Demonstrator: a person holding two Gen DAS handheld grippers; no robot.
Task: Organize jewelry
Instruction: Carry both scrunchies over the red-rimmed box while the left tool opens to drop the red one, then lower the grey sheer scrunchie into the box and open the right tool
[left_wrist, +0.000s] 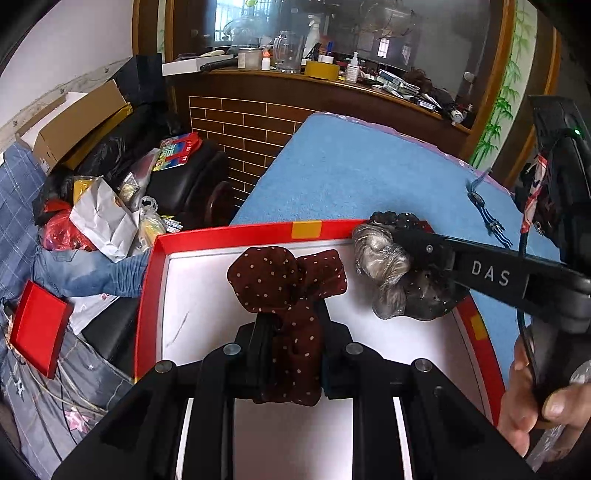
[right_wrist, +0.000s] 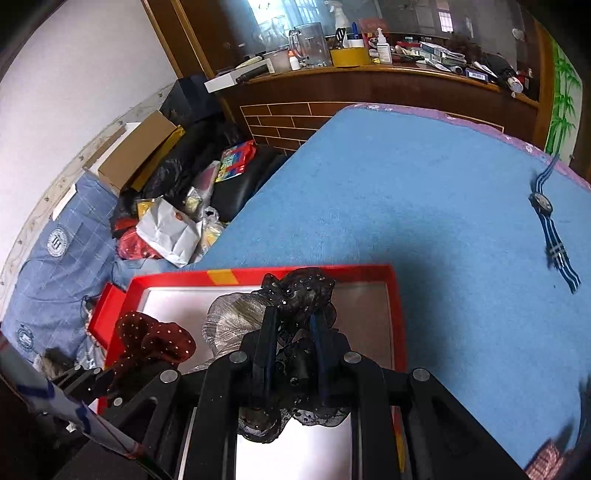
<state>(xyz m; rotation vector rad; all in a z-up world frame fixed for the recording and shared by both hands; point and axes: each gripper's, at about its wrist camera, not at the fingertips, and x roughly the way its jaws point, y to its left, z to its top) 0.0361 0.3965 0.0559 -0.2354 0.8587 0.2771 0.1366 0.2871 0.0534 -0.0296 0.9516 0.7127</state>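
Observation:
A red box (left_wrist: 236, 232) with a white inside sits on the blue table; it also shows in the right wrist view (right_wrist: 369, 271). My left gripper (left_wrist: 291, 325) is shut on a maroon polka-dot hair bow (left_wrist: 273, 280), held over the box; the bow also shows in the right wrist view (right_wrist: 155, 341). My right gripper (right_wrist: 291, 325) is shut on a black and silver lace hair bow (right_wrist: 295, 291), held over the box's right part; in the left wrist view the bow (left_wrist: 384, 258) sits at the gripper tip (left_wrist: 402, 243).
A blue striped watch (right_wrist: 550, 229) lies on the blue table (right_wrist: 406, 192) at the right, also in the left wrist view (left_wrist: 487, 218). A red lid (left_wrist: 38, 328) and clutter lie left of the table. A wooden counter (left_wrist: 332, 88) stands behind.

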